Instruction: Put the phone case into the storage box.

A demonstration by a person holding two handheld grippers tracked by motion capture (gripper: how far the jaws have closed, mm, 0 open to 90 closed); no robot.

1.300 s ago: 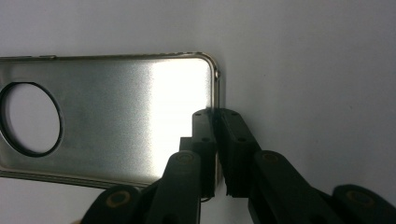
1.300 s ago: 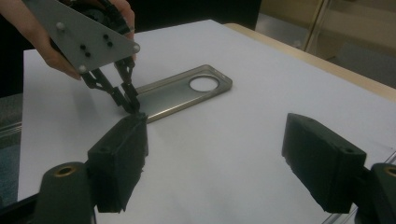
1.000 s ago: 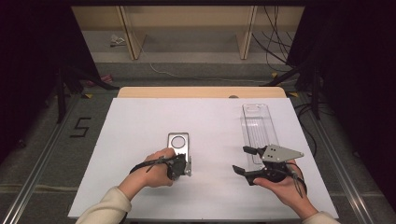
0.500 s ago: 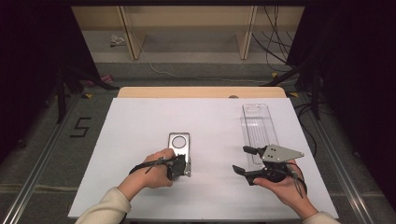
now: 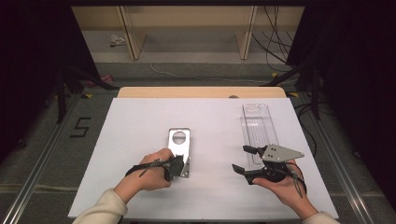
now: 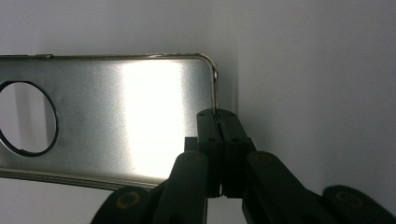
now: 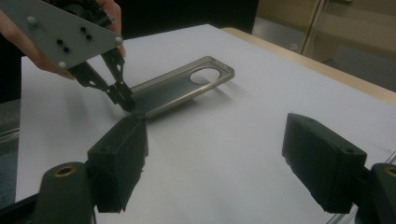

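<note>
Two grippers over one white surface point(image 5: 140, 126), which carries two flat things. Left gripper point(image 5: 180, 167), jaws closed on the near rim of one metal plate point(image 5: 180, 142) with one round hole, lying mid-surface. Right gripper point(image 5: 243, 158), jaws open and holding nothing, at the near end of one clear tray point(image 5: 258, 128) beside the right edge

The metal plate point(image 5: 179, 144) lies on the desk point(image 5: 140, 126) just ahead of my left hand-held gripper point(image 5: 179, 169), its near end at the tips. The clear tray point(image 5: 258, 128) lies ahead of my right hand-held gripper point(image 5: 243, 158), well right of the plate.
</note>
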